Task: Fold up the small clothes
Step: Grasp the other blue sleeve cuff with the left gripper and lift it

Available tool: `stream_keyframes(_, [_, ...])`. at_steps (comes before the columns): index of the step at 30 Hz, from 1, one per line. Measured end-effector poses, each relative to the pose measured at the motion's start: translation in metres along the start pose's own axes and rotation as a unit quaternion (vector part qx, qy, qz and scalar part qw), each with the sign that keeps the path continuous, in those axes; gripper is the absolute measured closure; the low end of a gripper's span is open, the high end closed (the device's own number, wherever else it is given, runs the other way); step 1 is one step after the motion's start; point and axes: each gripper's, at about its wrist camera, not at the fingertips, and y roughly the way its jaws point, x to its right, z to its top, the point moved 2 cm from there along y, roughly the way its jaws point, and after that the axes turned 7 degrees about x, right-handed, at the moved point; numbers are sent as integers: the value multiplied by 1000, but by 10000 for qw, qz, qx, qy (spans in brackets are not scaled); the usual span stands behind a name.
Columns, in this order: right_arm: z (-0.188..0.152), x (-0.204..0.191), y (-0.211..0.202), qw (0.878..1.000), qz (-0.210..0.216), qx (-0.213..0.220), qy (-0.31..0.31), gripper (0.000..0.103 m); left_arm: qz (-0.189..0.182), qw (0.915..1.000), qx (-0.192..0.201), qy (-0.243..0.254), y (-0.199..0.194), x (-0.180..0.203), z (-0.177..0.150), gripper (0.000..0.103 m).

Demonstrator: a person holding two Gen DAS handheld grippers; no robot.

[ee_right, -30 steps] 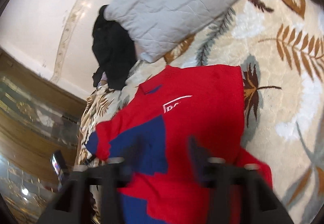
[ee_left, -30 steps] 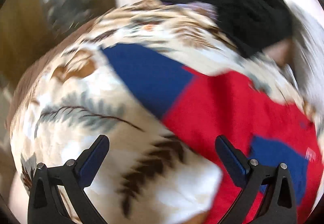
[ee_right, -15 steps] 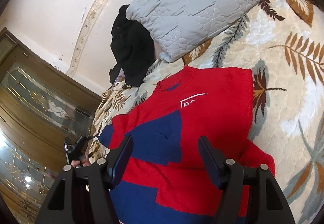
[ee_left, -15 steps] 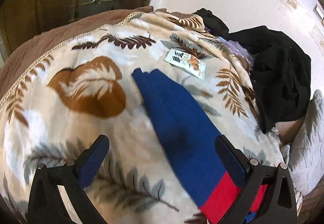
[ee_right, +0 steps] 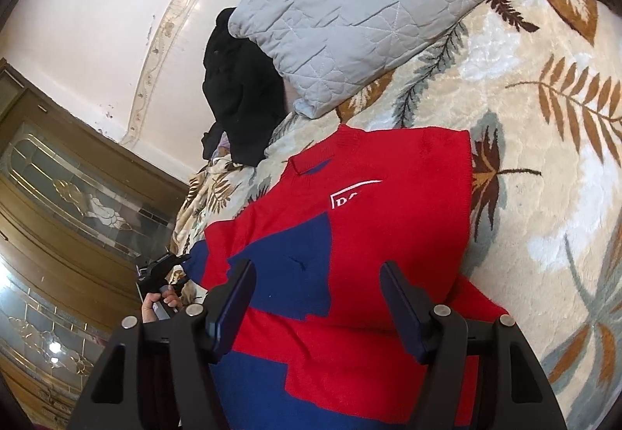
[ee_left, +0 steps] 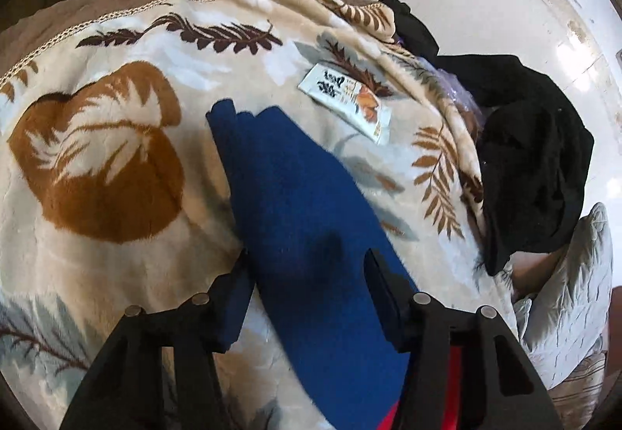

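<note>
Leaf-patterned blanket (ee_right: 525, 142) filled both views, grey quilted pillow (ee_right: 373, 2) lay upper centre, red-and-blue sweater (ee_right: 373, 220) lay flat at frame centre, blue sleeve (ee_left: 295, 204) stretched between the wide-open, empty left gripper (ee_left: 307, 298), right gripper (ee_right: 317, 301) gaped empty above the sweater.

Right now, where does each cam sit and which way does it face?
Left wrist: behind the left tongs, looking along the blue sleeve on the blanket.
Right wrist: behind the right tongs, over the red sweater, facing the pillow; left hand visible.
Shared: black clothes, blanket, pillow.
</note>
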Motion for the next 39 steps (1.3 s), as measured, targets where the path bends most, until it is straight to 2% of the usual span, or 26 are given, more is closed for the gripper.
stream_keyframes(3, [0,1,2,10000,-15,-7,8,33,-103,9998,144,85,3,1,3,49])
stream_keyframes(4, [-1,0,2,10000,-20,-5,8,33,-107,9998,140,87,4,0,3,62])
stream_keyframes(5, [-1,0,3,10000,-26,-6,3,33,-161,9998,108,79,6,0,3,81])
stream_keyframes(7, [-1,0,3,10000,-46,9,-2,34,-251,9995,151,85,6,0,2,93])
stream_keyframes(10, [-1,-1,-1,9999,-98,128,-30,37,-165,9978,444,454,-6,12,1,96])
stream_keyframes(13, [3,2,-9,9991,-217,362,11,42,-386,9901,835,1058,-34,44,-4,97])
stream_keyframes(16, [7,11,-16,9981,-382,468,131,43,-781,9785,999,1628,-66,88,-21,97])
stream_keyframes(20, [10,26,-22,9960,-638,487,382,44,-1342,9560,910,2447,-107,156,-69,97])
stream_keyframes(22, [12,37,-27,9943,-704,526,598,44,-1633,9411,800,2851,-126,191,-105,97])
stream_keyframes(25, [14,50,-37,9920,-716,616,841,43,-2030,9145,539,3458,-149,237,-169,97])
stream_keyframes(28, [15,54,-46,9911,-671,709,903,44,-2448,8820,210,4021,-165,276,-243,97])
stream_keyframes(30, [16,55,-50,9906,-612,772,944,44,-2605,8663,-32,4262,-166,291,-284,97])
stream_keyframes(32, [17,58,-53,9905,-492,779,1023,43,-2572,8573,-400,4442,-155,299,-320,97])
stream_keyframes(34, [16,59,-50,9909,-365,706,1084,43,-2588,8499,-751,4529,-144,298,-338,96])
stream_keyframes(35, [17,59,-48,9910,-309,662,1120,43,-2520,8457,-774,4640,-143,297,-342,96])
stream_keyframes(37, [16,58,-39,9912,-117,466,1234,43,-2369,8470,-603,4720,-149,293,-335,91])
stream_keyframes(39, [15,55,-27,9913,4,261,1289,41,-2502,8584,-452,4455,-164,283,-311,74])
